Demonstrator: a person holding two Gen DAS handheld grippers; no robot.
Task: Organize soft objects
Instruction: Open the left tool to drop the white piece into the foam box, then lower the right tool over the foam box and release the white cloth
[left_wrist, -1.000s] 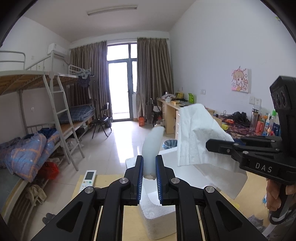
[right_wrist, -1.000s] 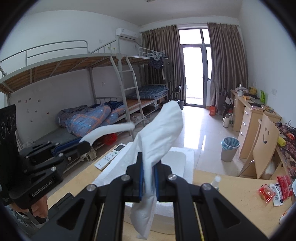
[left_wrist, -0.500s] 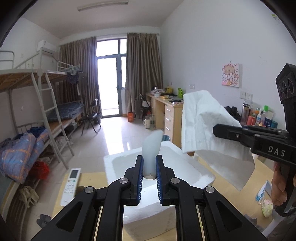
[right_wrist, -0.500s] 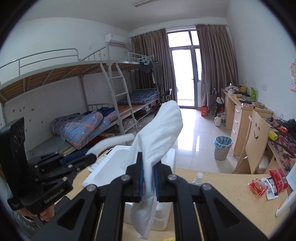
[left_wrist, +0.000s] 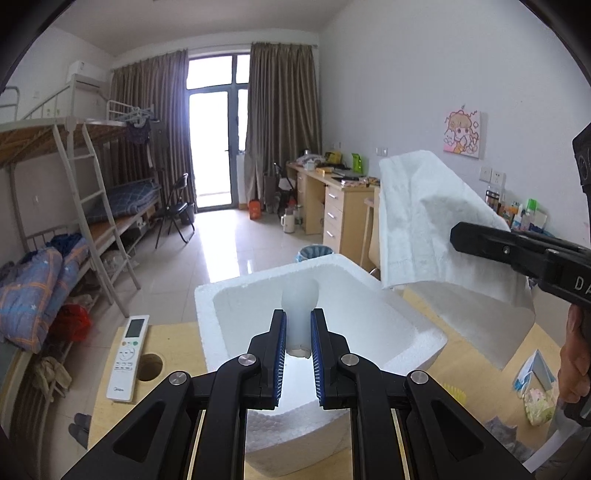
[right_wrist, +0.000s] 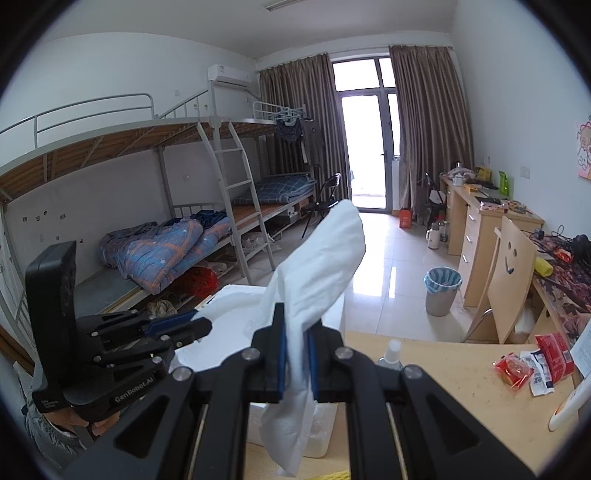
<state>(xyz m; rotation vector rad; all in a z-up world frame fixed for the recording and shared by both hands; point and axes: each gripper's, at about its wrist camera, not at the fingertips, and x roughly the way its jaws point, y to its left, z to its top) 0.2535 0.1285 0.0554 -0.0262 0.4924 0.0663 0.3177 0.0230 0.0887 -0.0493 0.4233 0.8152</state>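
In the left wrist view, centre-bottom of frame, the left gripper (left_wrist: 298, 334) is seen w/ jaws nearly closed, pinched on a pale soft strip (left_wrist: 300, 314) that is held upright over the open white foam box (left_wrist: 417, 328) on the wooden table (left_wrist: 173, 334); a remote (left_wrist: 127, 356) is seen at lower left. The right gripper (right_wrist: 296, 354) is likewise clamped nearly closed on a white cloth (right_wrist: 321, 266), which is draped above & below the jaws, approx. mid-frame in the right wrist view & over the box's right edge.

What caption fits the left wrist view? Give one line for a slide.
Left gripper shut on a white tissue over the white foam box.
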